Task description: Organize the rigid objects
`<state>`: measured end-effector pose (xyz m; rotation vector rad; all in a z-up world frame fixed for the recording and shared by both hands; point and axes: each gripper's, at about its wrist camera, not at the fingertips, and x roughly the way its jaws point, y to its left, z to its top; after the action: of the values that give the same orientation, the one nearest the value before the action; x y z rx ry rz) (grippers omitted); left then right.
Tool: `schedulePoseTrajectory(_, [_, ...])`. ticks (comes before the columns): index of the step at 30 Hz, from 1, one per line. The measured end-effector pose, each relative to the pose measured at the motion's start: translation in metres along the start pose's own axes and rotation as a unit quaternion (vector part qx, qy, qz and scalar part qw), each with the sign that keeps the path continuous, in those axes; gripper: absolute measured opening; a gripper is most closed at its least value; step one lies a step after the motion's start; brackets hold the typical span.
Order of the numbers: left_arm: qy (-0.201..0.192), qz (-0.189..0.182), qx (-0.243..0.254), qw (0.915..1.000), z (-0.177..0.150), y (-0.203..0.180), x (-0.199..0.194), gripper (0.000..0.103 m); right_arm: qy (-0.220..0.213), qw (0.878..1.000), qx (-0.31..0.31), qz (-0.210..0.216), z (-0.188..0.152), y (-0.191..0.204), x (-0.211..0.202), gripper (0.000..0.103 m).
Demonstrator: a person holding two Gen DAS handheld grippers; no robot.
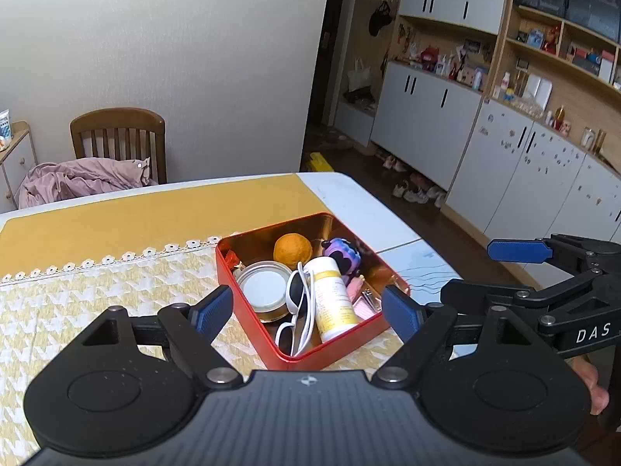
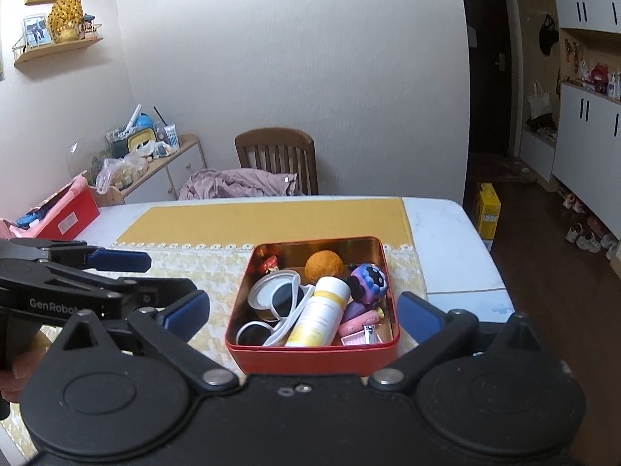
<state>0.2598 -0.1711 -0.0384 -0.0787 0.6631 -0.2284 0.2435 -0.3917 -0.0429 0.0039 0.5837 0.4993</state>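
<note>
A red tin box (image 1: 248, 318) (image 2: 310, 355) stands on the yellow tablecloth. Inside lie an orange ball (image 1: 292, 248) (image 2: 324, 265), a white and yellow bottle (image 1: 333, 299) (image 2: 320, 312), white sunglasses (image 1: 297, 312) (image 2: 285, 306), a round tin lid (image 1: 264, 285), a purple toy (image 1: 343, 254) (image 2: 368, 281) and pink items (image 2: 359, 322). My left gripper (image 1: 306, 310) is open and empty, its blue pads on either side of the box's near corner. My right gripper (image 2: 302, 318) is open and empty, just in front of the box. Each gripper shows in the other's view, at the right (image 1: 543, 268) and at the left (image 2: 128, 283).
A wooden chair (image 1: 120, 139) (image 2: 275, 159) with a pink cloth stands behind the table. A red container (image 2: 66, 213) sits at the table's far left. The table's right edge (image 2: 485, 264) drops to the dark floor. Cabinets and shelves (image 1: 485, 116) line the right wall.
</note>
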Motion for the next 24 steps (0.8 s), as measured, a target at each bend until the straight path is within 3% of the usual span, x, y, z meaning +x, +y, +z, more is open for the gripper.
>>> schedulePoseTrajectory(2, [0.0, -0.006, -0.003, 1.0, -0.001, 0.001, -0.006, 0.085, -0.007, 1.0, 0.0, -0.007, -0.001, 0.004, -0.006, 0.103])
schedulePoseTrajectory(5, [-0.005, -0.012, -0.001, 0.9999, -0.004, 0.001, -0.014, 0.102, -0.02, 1.0, -0.002, -0.016, -0.003, 0.013, -0.015, 0.103])
schedulePoseTrajectory(19, [-0.014, -0.049, 0.004, 0.9987, -0.02, 0.004, -0.041, 0.102, -0.037, 0.998, 0.042, -0.043, -0.015, 0.023, -0.047, 0.103])
schedulePoseTrajectory(24, [-0.024, -0.042, 0.011, 0.9988, -0.022, 0.003, -0.047, 0.102, -0.036, 0.997, 0.054, -0.047, -0.022, 0.023, -0.052, 0.103])
